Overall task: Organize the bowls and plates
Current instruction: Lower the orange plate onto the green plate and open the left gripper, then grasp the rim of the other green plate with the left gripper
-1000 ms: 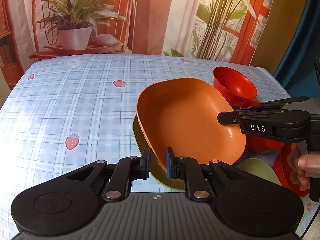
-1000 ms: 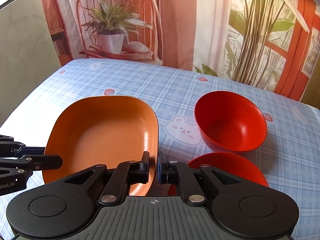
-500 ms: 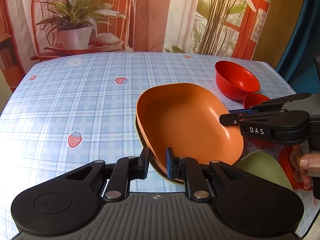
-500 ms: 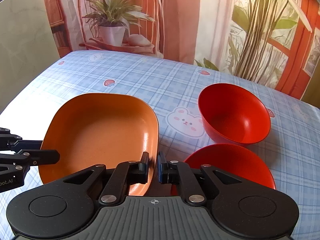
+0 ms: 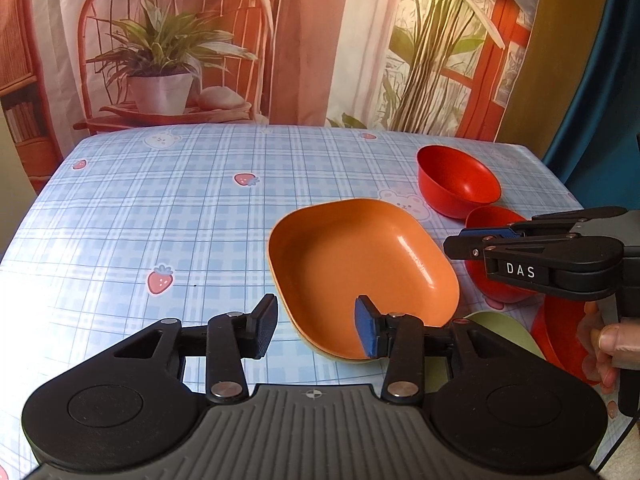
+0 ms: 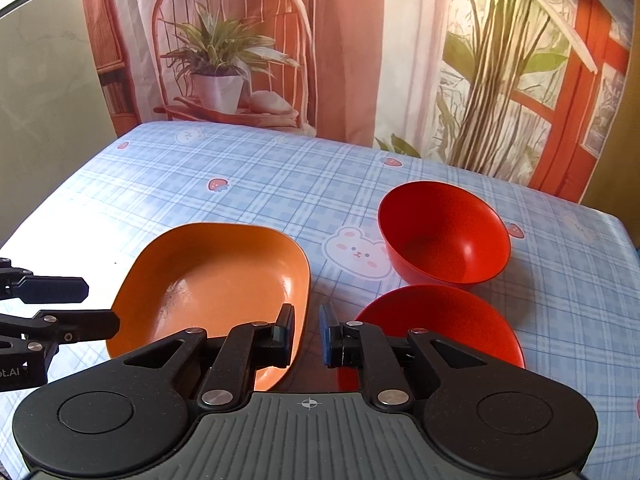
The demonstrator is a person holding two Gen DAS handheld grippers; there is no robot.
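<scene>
Where the orange plate (image 5: 360, 268) covers a green one, only a rim sliver visible. Left claw (image 5: 316, 330) just widened, released; right claw (image 6: 307, 330) parting, empty. Checked-cloth bench (image 5: 160, 220), plant backdrop (image 5: 280, 40) behind.

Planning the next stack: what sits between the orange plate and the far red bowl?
Only bare tablecloth with a printed bear lies between the orange plate and far red bowl, clearest in the right wrist view.

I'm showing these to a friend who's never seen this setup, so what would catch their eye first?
Likely the glossy orange squarish plate mid-table on the blue checked tablecloth, stacked on a pale green plate. Right of it sit two red round bowls, far one and near one.
</scene>
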